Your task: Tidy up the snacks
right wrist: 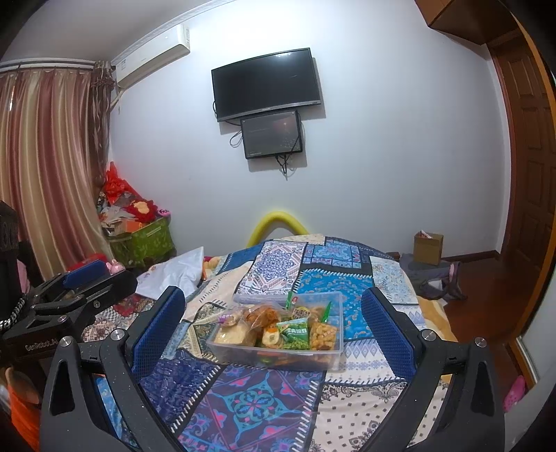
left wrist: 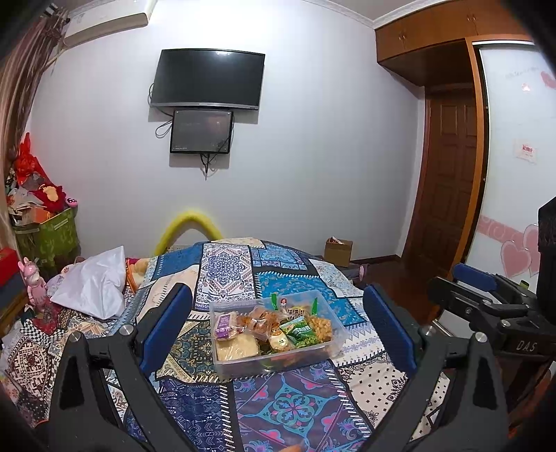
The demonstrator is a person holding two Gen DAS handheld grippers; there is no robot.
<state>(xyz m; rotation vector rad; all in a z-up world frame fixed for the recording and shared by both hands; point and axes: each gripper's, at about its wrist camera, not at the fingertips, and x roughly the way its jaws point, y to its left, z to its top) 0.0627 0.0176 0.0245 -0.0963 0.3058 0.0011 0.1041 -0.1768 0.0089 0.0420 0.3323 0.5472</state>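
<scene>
Clear plastic box [left wrist: 278, 361] full of snack packets [left wrist: 299, 332] sits on patchwork bedspread [left wrist: 295, 410]. Left gripper [left wrist: 278, 333] and right gripper [right wrist: 274, 330] hover short of box, jaws spread wide, holding nothing.

Home bedroom — patchwork bedspread [left wrist: 288, 400], wall television [right wrist: 266, 83], curtains [right wrist: 45, 167], wardrobe [left wrist: 444, 31]
</scene>
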